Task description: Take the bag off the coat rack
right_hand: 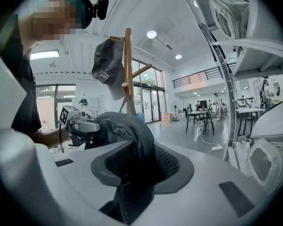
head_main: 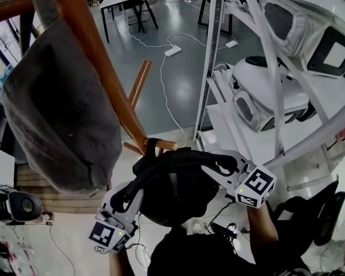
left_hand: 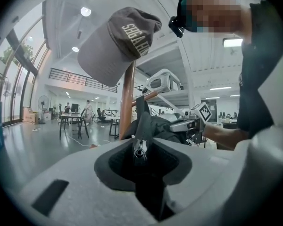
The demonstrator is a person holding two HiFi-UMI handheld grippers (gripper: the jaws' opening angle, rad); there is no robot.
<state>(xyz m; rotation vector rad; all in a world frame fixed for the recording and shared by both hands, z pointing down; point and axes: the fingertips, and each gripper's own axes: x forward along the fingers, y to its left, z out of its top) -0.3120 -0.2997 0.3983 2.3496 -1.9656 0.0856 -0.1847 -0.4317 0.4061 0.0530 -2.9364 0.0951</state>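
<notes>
A black bag (head_main: 172, 194) hangs by its strap loop (head_main: 153, 147) from a low peg of the wooden coat rack (head_main: 103, 62). A grey cap (head_main: 52, 108) hangs from the rack's top. My left gripper (head_main: 126, 197) holds the bag's left side, and in the left gripper view (left_hand: 140, 152) its jaws pinch dark fabric beside a zipper pull (left_hand: 139, 150). My right gripper (head_main: 215, 168) holds the bag's right side. In the right gripper view (right_hand: 132, 168) a fold of the bag (right_hand: 125, 131) fills the gap between its jaws.
A white metal frame (head_main: 210, 68) with white moulded shells (head_main: 264, 96) stands close on the right. A power strip (head_main: 172, 51) and white cable lie on the grey floor behind the rack. Tables and chairs (head_main: 126, 4) stand further back. A small device (head_main: 17, 206) sits at lower left.
</notes>
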